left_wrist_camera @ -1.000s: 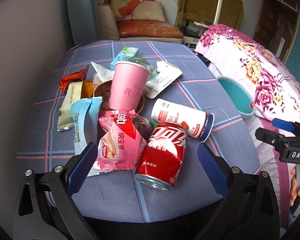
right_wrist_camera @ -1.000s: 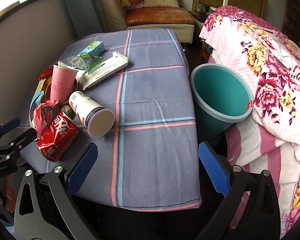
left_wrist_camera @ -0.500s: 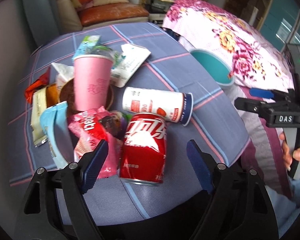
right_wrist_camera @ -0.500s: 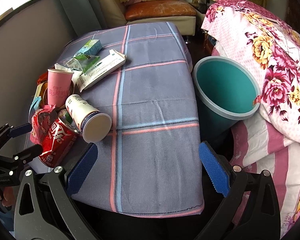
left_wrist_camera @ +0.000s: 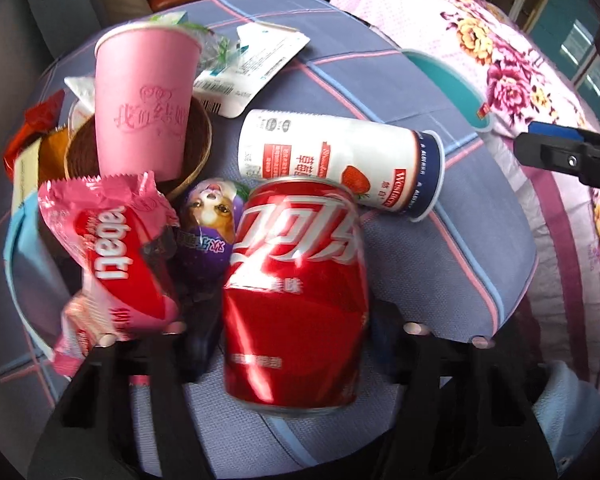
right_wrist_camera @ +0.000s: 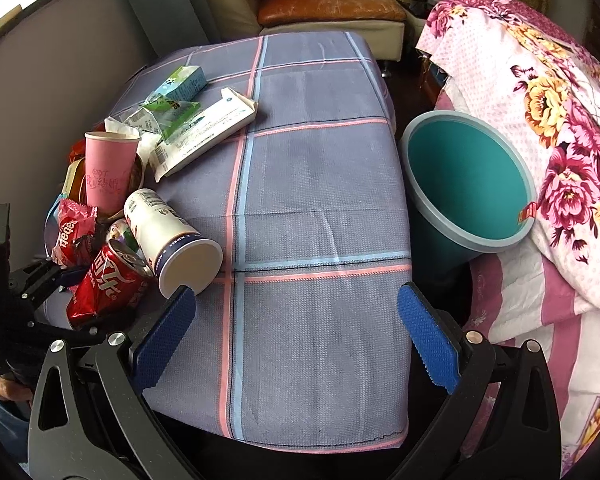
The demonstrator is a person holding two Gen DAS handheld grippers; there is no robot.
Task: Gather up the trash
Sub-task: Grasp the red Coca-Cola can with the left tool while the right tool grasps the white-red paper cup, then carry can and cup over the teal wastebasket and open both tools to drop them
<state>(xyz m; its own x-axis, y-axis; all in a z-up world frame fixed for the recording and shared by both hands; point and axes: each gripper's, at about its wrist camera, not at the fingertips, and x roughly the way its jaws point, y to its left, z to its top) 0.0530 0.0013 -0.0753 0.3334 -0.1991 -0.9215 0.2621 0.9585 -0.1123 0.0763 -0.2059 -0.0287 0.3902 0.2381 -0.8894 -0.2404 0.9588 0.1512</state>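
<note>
Left tongs around the red can, right tongs waiting over the table

The left tongs [left_wrist_camera: 294, 330] have just been closing, with the red can [left_wrist_camera: 296, 300] lying on its side between them; I cannot tell if the pads press it yet. This close view also shows a small purple pack with a puppy [left_wrist_camera: 208, 224], which the other view nearly hides. The right tongs [right_wrist_camera: 296, 336] are wide apart with nothing in them, over the checked table [right_wrist_camera: 320, 200]. Only their view shows the whole teal bin [right_wrist_camera: 466, 184] beside the table, against the flowered blanket [right_wrist_camera: 560, 120], and the left tongs reaching in at the can.
</note>
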